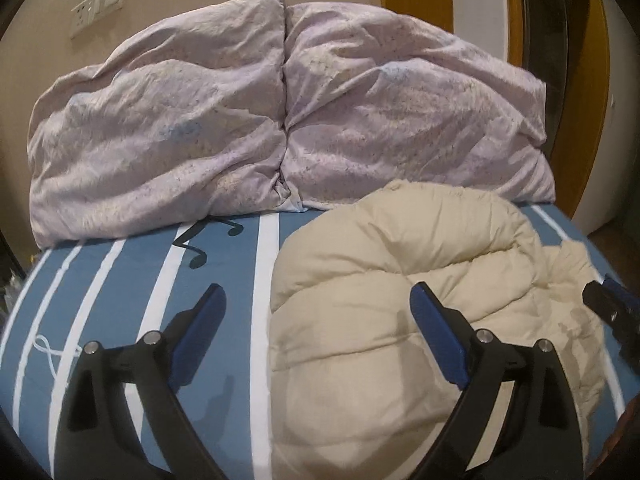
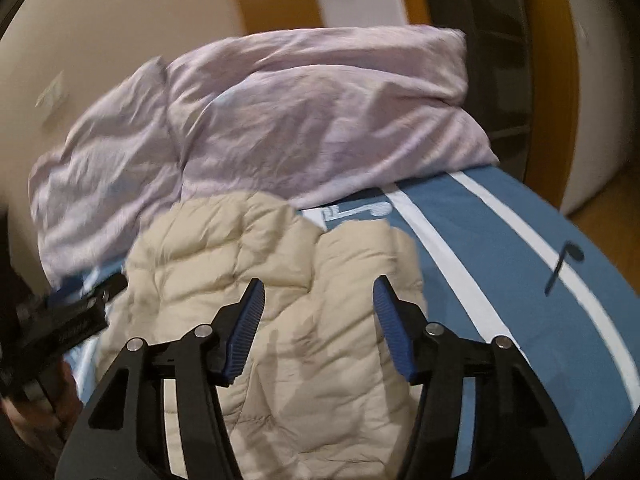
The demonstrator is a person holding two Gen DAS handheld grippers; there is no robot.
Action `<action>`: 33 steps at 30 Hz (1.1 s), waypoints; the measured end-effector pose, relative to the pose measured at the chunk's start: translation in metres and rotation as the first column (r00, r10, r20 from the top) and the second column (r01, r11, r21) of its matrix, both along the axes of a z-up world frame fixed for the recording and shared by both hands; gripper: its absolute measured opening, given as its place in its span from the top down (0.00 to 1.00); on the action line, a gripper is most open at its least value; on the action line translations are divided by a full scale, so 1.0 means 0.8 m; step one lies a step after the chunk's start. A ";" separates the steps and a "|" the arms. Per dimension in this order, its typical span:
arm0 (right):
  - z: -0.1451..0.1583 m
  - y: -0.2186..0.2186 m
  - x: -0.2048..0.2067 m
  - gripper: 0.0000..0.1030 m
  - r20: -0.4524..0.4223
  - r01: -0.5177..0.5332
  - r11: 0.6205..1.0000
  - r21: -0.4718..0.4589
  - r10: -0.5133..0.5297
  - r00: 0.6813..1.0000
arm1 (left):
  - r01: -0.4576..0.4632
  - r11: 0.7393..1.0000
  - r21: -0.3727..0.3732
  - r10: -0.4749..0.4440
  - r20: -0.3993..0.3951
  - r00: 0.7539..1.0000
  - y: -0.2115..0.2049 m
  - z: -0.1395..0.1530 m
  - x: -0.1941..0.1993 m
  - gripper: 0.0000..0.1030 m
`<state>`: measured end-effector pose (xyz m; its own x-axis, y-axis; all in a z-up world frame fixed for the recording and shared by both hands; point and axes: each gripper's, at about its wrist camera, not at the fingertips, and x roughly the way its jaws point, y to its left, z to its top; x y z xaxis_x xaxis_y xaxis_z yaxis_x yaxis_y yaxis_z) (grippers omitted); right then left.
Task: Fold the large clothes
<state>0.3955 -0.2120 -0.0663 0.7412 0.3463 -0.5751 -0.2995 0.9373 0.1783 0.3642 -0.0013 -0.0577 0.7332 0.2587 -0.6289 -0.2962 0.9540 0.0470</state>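
Cream quilted jacket (image 1: pixel 384 300), bunched into a thick roll, lies on the near right part of a bed covered by a blue sheet (image 1: pixel 236 256) with white stripes and black music notes. Far side: two lilac pillows (image 1: pixel 160 128) stand side by side, touching, against a beige wall that carries a switch plate (image 1: pixel 97 5).

Left gripper (image 1: pixel 318 312): fingers spread wide, nothing between the pads; the left finger hangs over bare sheet, the right finger (image 1: pixel 436 336) over the jacket's near left part.

Right gripper (image 2: pixel 318 320): fingers partly spread above the jacket's middle, pads clear of the fabric, gripping nothing. In the right wrist view, which is blurred, the left gripper and the hand (image 2: pixel 36 404) holding it appear at the left edge, beside the jacket.
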 end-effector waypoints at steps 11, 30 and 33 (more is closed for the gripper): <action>-0.044 0.018 0.022 0.53 -0.073 -0.042 0.991 -0.129 0.032 0.997 | 0.016 1.000 0.022 -0.015 -0.068 0.998 -0.011 -0.040 0.023 0.09; -0.054 0.014 0.030 0.50 -0.097 -0.031 0.995 -0.096 0.022 0.995 | 0.020 0.997 -0.069 -0.026 -0.096 0.995 0.001 -0.065 0.039 0.06; -0.054 0.015 0.030 0.50 -0.097 -0.032 0.995 -0.096 0.022 0.995 | 0.018 0.997 -0.080 -0.026 -0.105 0.994 0.003 -0.066 0.041 0.04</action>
